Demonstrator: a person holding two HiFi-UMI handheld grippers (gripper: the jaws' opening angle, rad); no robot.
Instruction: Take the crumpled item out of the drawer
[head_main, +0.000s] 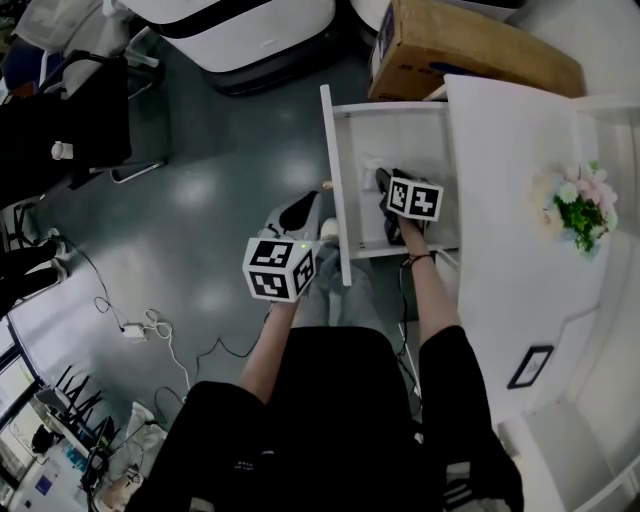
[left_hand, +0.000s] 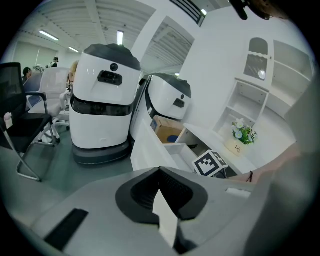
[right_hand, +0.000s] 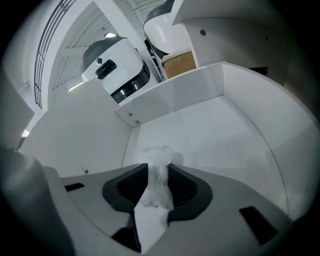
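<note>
White crumpled wad (right_hand: 159, 161) sits on the floor of the open drawer (head_main: 400, 125), close to a corner. The right tool (head_main: 384, 181) reaches down into the drawer, its jaws pinching the wad. The left tool (head_main: 303, 207) hovers outside the drawer front, jaws together and empty.

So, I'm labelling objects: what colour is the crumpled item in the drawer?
White, slightly translucent; the crumpled item shows best in the right gripper view.

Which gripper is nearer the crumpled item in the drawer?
Right. The right gripper is inside the drawer with the crumpled item between its jaws; the left gripper sits outside, beside the drawer's front.
</note>
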